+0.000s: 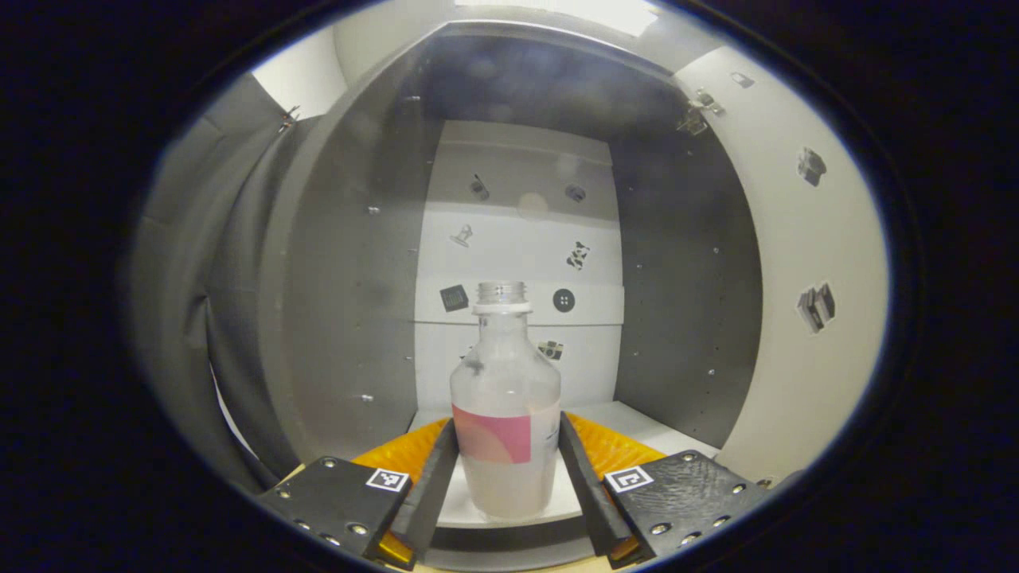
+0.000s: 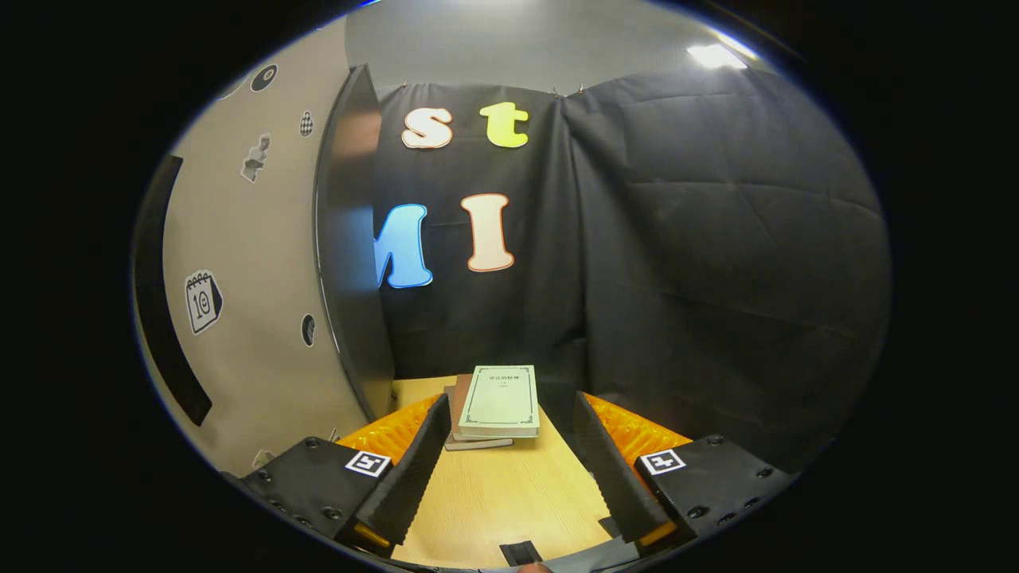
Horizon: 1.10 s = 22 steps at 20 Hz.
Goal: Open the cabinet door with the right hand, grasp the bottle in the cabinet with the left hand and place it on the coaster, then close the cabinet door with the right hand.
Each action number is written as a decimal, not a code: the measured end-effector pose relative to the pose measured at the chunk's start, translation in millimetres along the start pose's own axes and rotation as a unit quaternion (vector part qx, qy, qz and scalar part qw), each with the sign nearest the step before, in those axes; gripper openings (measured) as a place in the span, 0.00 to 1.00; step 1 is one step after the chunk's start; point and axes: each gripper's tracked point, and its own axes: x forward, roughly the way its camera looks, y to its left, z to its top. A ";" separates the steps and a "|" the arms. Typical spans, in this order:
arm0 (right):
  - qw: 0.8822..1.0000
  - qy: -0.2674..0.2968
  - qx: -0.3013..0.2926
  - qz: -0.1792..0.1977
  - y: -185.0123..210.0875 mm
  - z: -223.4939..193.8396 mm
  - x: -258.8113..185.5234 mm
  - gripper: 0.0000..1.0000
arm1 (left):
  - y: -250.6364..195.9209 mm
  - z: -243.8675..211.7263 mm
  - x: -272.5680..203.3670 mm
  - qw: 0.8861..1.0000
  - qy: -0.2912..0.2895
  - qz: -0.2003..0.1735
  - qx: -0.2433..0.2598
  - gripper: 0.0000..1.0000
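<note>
Inside the cabinet, bottle: the bottle [image 1: 505,406] is standing on the pale cabinet floor [image 1: 637,422], between the two fingers of the left gripper [image 1: 506,469], with the back panel [image 1: 517,239] well behind it.
Bottle axis: its long axis is running straight up and down, and its open, capless neck is pointing at the cabinet ceiling.
Left fingers: they are flanking the lower body at the label, seemingly touching both sides; whether they are already squeezing I cannot tell.
Risk, tipping: the hold is sitting low on a tall bottle, so a hurried lift is likely leaving the top free to swing and lean.
Risk, spilling: with no cap on, any tilt while carrying is risking a spill, if there is liquid in it; the cloudy wall is hiding that.
Risk, knocking: the dark side walls [image 1: 350,302] are standing close by, so a crooked pull-out could be clipping the bottle on the frame.
Door: the cabinet door [image 2: 350,239] is standing open, edge-on, in the right gripper view.
Right gripper [image 2: 505,469]: its fingers are spread apart, gripping nothing, over the wooden table [image 2: 501,493] near a stack of books [image 2: 497,402].
</note>
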 end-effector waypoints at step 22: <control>0.995 -0.003 0.003 0.101 20.8 -11.7 -7.3 0.98 | 117.4 -47.1 -212.1 0.989 -0.007 0.144 -0.021 0.74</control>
